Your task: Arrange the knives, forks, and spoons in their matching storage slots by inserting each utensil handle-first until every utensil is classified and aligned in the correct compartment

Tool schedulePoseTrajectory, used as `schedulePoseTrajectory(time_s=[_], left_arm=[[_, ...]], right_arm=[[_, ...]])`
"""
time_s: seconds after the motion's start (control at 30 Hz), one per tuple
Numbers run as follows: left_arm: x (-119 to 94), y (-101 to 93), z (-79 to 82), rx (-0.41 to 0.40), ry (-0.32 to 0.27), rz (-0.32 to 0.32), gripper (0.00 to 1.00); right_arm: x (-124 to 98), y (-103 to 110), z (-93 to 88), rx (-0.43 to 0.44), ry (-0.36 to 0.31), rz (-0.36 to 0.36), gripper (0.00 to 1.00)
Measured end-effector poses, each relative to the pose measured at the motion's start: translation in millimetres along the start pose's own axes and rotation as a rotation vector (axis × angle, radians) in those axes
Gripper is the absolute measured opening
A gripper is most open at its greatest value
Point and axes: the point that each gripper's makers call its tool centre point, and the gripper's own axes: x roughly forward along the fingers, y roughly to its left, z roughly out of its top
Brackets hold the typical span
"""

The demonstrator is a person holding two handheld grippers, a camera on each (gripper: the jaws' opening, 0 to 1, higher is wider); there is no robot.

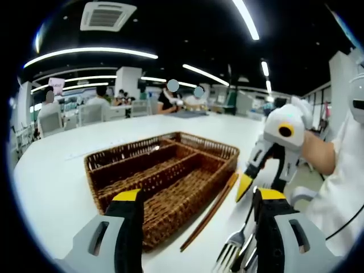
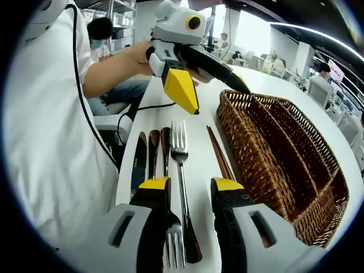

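A brown wicker tray with long compartments lies on the white table, all compartments bare. Beside it lies a pair of brown chopsticks, then a steel fork and dark-handled utensils in a row. My right gripper hovers open over this row, the fork's stem running between its jaws. It also enters the left gripper view as the right gripper, above the fork. My left gripper stands open over the tray's near corner. In the right gripper view the left gripper hangs above the tray, holding nothing.
The table's near edge runs just beside the utensil row, with the person's white shirt and a black cable close by. Beyond the tray the white table top stretches far. People sit at distant tables.
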Motion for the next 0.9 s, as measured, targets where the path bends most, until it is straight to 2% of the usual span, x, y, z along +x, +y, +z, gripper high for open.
schedulePoseTrajectory(time_s=[0.6, 0.9], left_arm=[[-3.6, 3.9, -4.6, -0.009, 0.005, 0.013, 0.79], [-3.4, 4.6, -6.2, -0.01, 0.011, 0.012, 0.78]], right_arm=[[11.8, 7.5, -0.9, -0.023, 0.057, 0.045, 0.13], [14.7, 7.5, -8.7, -0.034, 0.106, 0.048, 0.09]])
